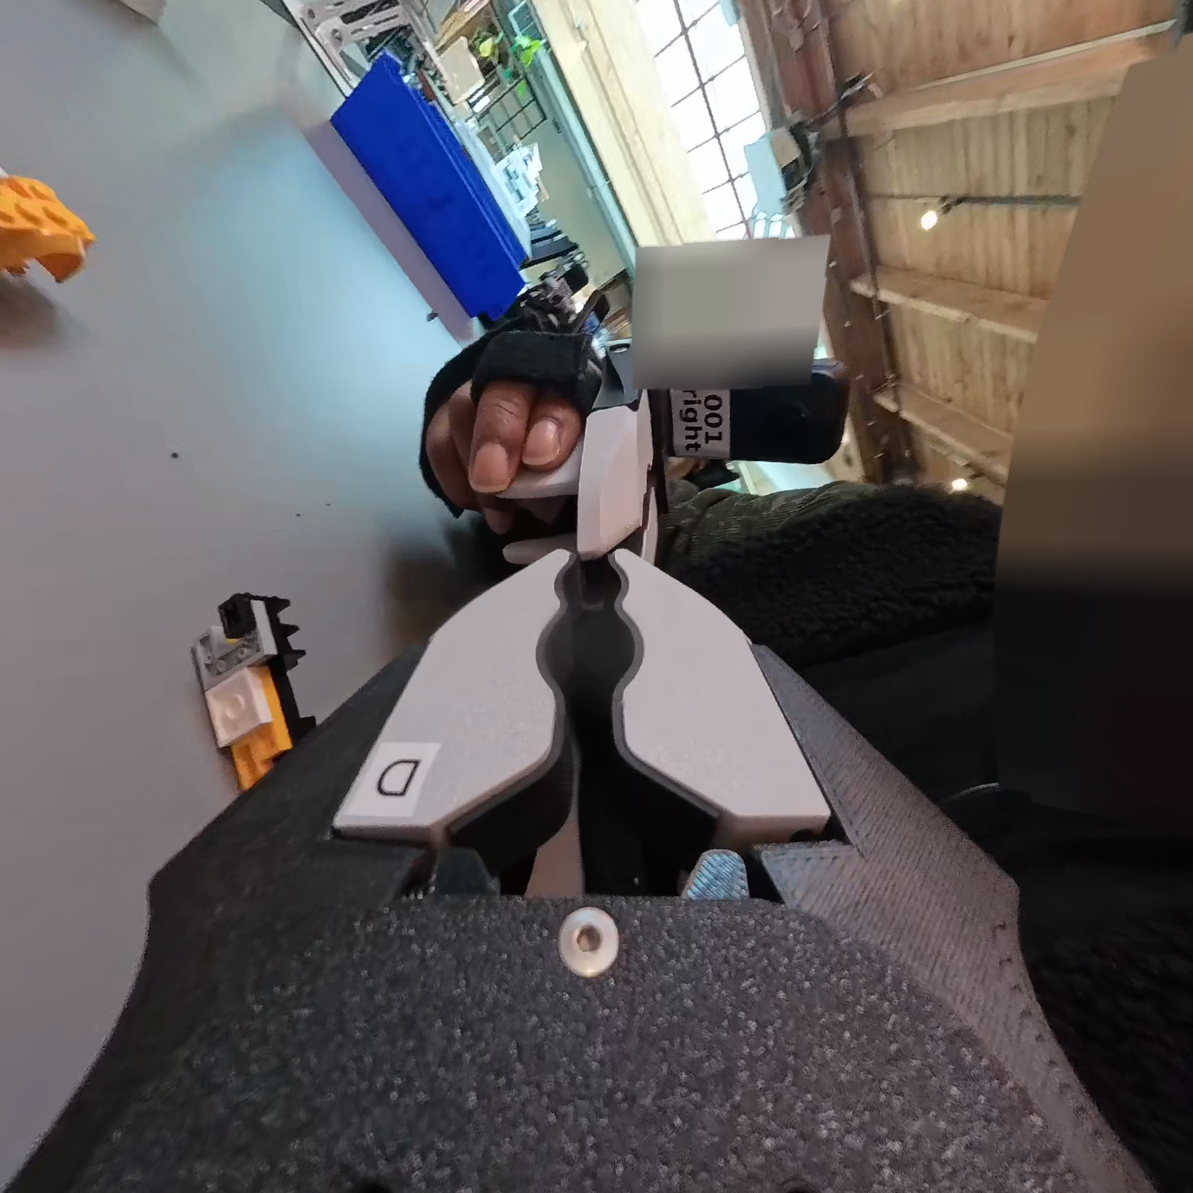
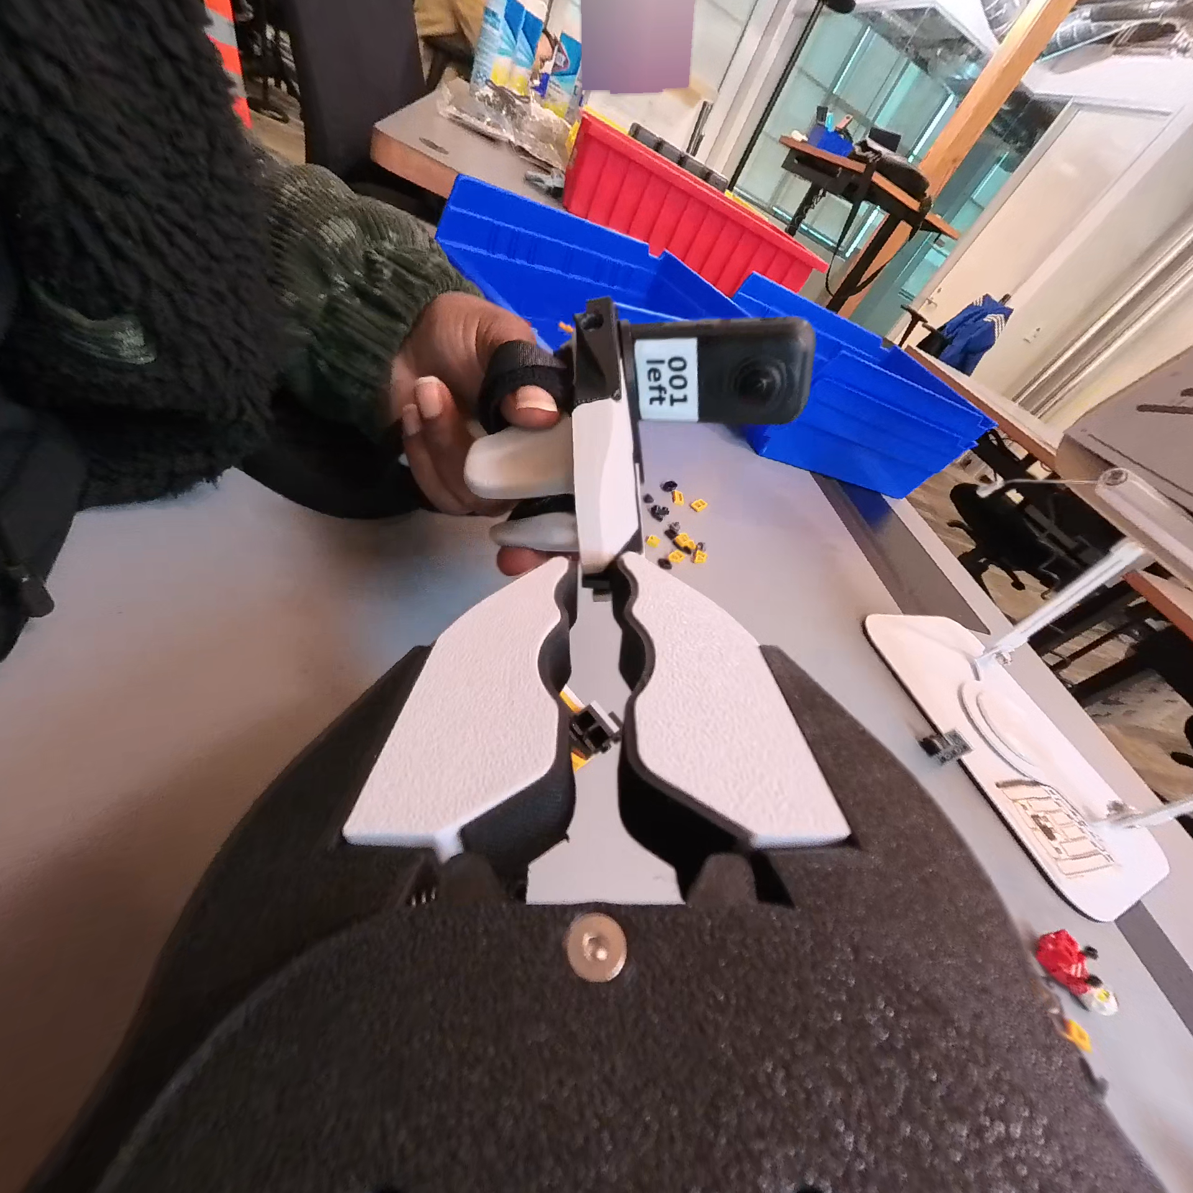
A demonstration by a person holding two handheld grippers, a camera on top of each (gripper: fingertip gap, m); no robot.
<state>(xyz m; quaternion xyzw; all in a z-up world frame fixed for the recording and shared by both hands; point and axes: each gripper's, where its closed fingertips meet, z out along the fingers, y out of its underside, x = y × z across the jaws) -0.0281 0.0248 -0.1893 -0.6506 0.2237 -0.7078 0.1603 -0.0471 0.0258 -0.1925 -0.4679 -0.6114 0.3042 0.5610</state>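
With both grippers tip to tip above the grey table (image 2: 193,645), left gripper (image 1: 591,568) and right gripper (image 2: 597,574) are narrow, apparently both pinching one small black piece (image 2: 597,584); a yellow-black brick assembly (image 1: 248,684) lies nearby.

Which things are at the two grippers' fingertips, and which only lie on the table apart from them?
At the fingertips: left gripper; right gripper; small black piece, between the tips where they meet.

Lying apart: brick assembly; orange piece; loose small bricks; blue bins; red toy; white board.
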